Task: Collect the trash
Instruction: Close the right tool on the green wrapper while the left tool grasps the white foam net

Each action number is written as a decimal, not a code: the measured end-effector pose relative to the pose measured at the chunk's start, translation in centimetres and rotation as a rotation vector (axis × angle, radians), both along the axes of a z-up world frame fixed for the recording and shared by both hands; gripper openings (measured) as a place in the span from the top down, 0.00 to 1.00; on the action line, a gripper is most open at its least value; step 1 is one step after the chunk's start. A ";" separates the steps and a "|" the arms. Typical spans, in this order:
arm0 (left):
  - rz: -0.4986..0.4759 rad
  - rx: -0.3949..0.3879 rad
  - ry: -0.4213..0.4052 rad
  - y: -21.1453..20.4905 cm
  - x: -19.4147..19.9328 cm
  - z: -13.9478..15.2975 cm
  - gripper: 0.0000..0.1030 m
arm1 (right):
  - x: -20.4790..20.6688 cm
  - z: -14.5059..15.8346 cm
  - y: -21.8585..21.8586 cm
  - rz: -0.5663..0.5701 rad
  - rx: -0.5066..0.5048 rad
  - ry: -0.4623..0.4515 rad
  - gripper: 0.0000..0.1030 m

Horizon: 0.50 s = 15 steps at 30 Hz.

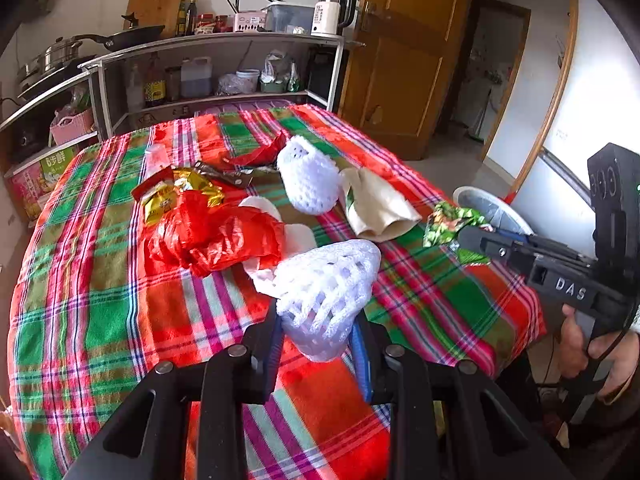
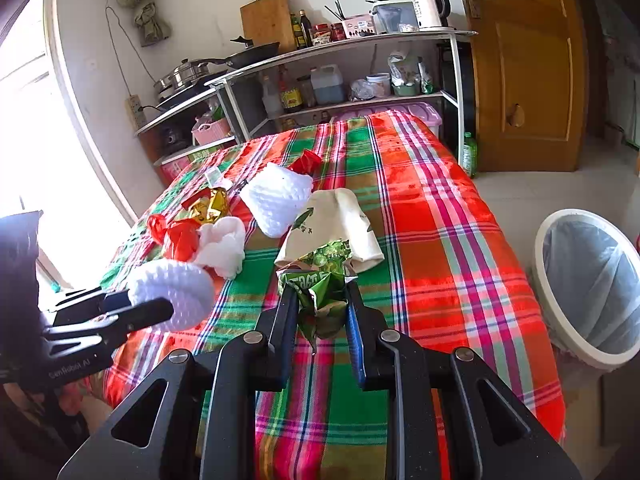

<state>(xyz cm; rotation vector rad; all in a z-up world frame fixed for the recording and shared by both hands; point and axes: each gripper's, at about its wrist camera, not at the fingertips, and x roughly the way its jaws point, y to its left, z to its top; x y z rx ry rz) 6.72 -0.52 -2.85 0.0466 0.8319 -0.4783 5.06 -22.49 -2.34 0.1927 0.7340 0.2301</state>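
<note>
My left gripper (image 1: 318, 320) is shut on a white foam fruit net (image 1: 328, 292) and holds it above the plaid tablecloth (image 1: 100, 312); the net also shows in the right wrist view (image 2: 172, 292). My right gripper (image 2: 320, 300) is shut on a crumpled green snack wrapper (image 2: 324, 292), also visible in the left wrist view (image 1: 452, 224). On the table lie a red plastic bag (image 1: 216, 236), a gold wrapper (image 1: 180, 192), a second white foam net (image 1: 308, 176), a beige paper bag (image 1: 376, 204) and white tissue (image 2: 222, 244).
A white trash bin (image 2: 588, 288) with a clear liner stands on the floor right of the table. A metal shelf (image 2: 360, 48) with pots, bottles and a kettle stands behind the table. A wooden door (image 2: 528, 64) is at the back right.
</note>
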 end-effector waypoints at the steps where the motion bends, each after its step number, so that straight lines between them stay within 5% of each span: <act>1: 0.003 -0.005 0.006 0.3 -0.1 -0.2 0.70 | 0.0 -0.1 0.0 0.001 0.001 0.003 0.77; 7: -0.083 -0.006 0.001 0.3 -2.0 -1.1 0.62 | 0.3 -0.2 0.2 0.006 0.001 0.004 0.77; 10: -0.121 -0.005 -0.039 -0.1 -3.0 -0.8 0.49 | 0.3 -0.4 0.3 0.008 -0.004 0.003 0.77; 15: -0.119 0.014 -0.128 -1.0 -3.6 0.1 0.47 | 0.3 -0.6 0.4 0.006 -0.005 0.007 0.77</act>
